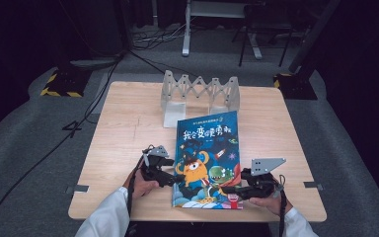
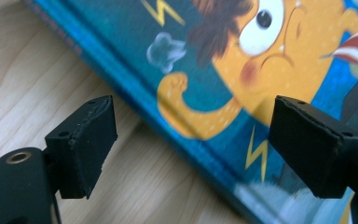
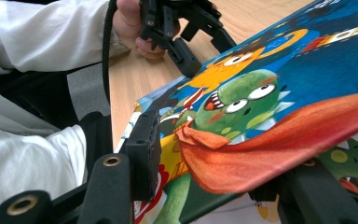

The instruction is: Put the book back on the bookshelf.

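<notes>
1. A picture book point(image 1: 208, 158) with a blue cover is seen lying on a light wooden table point(image 1: 123, 133), near the person's edge.
2. A yellow monster and a green monster are drawn on the cover, and big letters are printed across its top.
3. The left gripper point(image 1: 173, 181) is held at the book's left edge, low on that side.
4. In the left gripper view, the two black jaws are spread wide and nothing is pressed between them.
5. In that same view, the book's spine edge is seen running slantwise between the jaws, with bare table wood under one jaw and the blue cover under the other.
6. The right gripper point(image 1: 227, 189) is placed at the book's near right corner.
7. In the right gripper view, the cover point(image 3: 279, 116) is seen lifted off the page below, with one jaw standing beside its edge and the other lying under it.
8. Whether the cover is squeezed by those jaws cannot be told.
9. A white page with more drawings is shown under the lifted cover.
10. Both grippers are held by hands in white sleeves point(image 1: 103, 217).
11. A grey folding rack point(image 1: 200, 94) is stood at the far side of the table, just beyond the book's top edge.
</notes>
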`<state>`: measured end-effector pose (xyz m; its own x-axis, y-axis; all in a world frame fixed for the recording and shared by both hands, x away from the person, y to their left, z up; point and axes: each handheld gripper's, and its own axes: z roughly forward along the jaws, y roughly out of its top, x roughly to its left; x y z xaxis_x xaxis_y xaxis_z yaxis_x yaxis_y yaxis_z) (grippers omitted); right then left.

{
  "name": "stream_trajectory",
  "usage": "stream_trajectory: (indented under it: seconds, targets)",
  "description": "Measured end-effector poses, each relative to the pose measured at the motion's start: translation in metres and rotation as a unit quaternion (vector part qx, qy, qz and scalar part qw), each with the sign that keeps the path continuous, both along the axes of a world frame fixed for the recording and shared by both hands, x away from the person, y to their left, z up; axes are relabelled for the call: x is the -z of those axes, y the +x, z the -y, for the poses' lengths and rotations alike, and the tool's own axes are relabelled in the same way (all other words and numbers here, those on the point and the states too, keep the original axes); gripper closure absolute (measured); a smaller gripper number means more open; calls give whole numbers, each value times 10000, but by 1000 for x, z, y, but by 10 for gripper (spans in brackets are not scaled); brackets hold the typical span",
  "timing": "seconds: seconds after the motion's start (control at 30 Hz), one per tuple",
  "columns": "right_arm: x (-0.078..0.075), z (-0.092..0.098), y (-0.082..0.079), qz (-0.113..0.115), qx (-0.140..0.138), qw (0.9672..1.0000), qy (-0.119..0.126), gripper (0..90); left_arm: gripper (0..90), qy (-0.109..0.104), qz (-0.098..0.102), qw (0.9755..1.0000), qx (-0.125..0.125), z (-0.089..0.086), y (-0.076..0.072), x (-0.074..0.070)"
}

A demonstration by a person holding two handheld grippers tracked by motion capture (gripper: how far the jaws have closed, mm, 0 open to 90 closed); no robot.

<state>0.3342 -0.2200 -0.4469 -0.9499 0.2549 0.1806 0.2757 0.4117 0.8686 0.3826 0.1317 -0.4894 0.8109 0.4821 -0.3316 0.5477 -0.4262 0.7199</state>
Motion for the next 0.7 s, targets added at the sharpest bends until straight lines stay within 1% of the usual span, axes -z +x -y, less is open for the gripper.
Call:
stream_trajectory:
  seconds: [0.1,0.13,0.17,0.23,0.3,0.33,0.43,0.47,0.57,0.6,0.63,0.67,0.7]
  targets:
    - [-1,-1,-2,130,-31,9999,-17,543,138,-55,-45,10000,25,3,3,-2]
    - [-1,-1,-2,163,-39,9999,-21,543,131,-114,-42,9999,49,3,4,-2]
    - [-1,-1,-2,163,-39,9999,-21,543,125,-114,-42,9999,49,3,4,-2]
    - [-2,-1,-4,250,-69,9997,-16,542,119,-224,-50,9997,72,3,7,-2]
    - [-2,-1,-5,309,-92,9995,-16,542,109,-375,-136,9992,55,3,11,-1]
    - [-3,-2,-5,390,-118,9992,-31,542,93,-419,-147,9990,27,4,12,-2]
    - [-4,-2,-7,454,-144,9989,-23,542,78,-528,-149,9984,127,6,15,-3]
    - [-4,-2,-7,536,-174,9984,-26,542,71,-532,-97,9984,153,6,16,-3]
    - [-4,-2,-8,561,-180,9983,-23,543,83,-627,-67,9979,173,5,17,-3]
    - [-4,-1,-7,568,-185,9982,-25,543,102,-665,-18,9976,172,3,17,-4]
    - [-4,1,-7,600,-216,9980,-25,547,171,-747,49,9971,161,0,18,-5]
    - [-4,2,-7,618,-233,9978,-40,555,210,-918,259,9954,98,-5,16,-8]
    - [-4,2,-7,631,-249,9977,-81,561,245,-984,390,9943,80,-7,15,-10]
